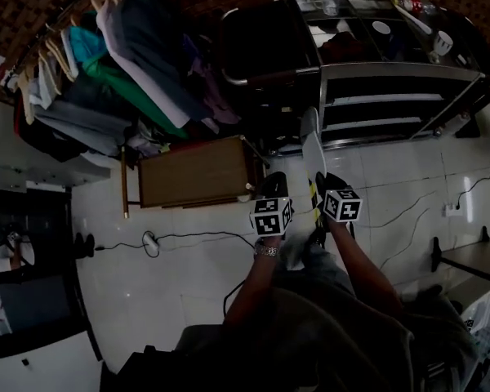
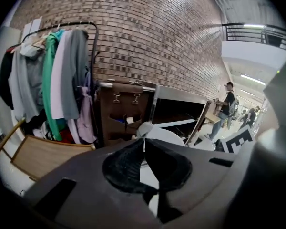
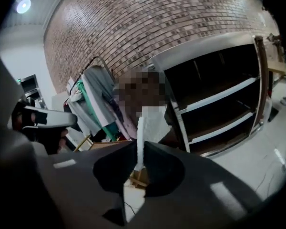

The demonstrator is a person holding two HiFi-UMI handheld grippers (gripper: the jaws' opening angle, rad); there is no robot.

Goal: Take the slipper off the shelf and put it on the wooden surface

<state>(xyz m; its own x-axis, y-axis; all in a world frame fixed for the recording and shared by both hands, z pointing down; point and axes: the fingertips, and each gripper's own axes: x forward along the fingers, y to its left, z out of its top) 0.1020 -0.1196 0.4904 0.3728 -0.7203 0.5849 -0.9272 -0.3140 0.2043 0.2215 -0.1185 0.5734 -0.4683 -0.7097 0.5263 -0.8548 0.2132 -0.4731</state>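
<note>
A white slipper [image 1: 312, 149] stands on edge above the tiled floor, toe pointing toward the metal shelf [image 1: 392, 96]. My right gripper [image 1: 318, 190] is shut on its near end. In the right gripper view the thin white slipper edge [image 3: 139, 132] runs up from between the pressed pads, in front of the shelf [image 3: 219, 97]. My left gripper [image 1: 269, 180] hangs just left of it, jaws shut with nothing in them. Its own view shows the slipper [image 2: 162, 136] beyond its tips. The low wooden surface [image 1: 196, 170] lies to the left of both grippers and also shows as a wooden board [image 2: 38, 156].
A clothes rack [image 1: 122, 64] full of garments stands behind the wooden surface. A brown case [image 2: 121, 109] leans between rack and shelf. Cables [image 1: 188, 237] trail over the white floor. A dark bench [image 1: 474, 260] is at the right. A person [image 2: 226, 104] stands far off.
</note>
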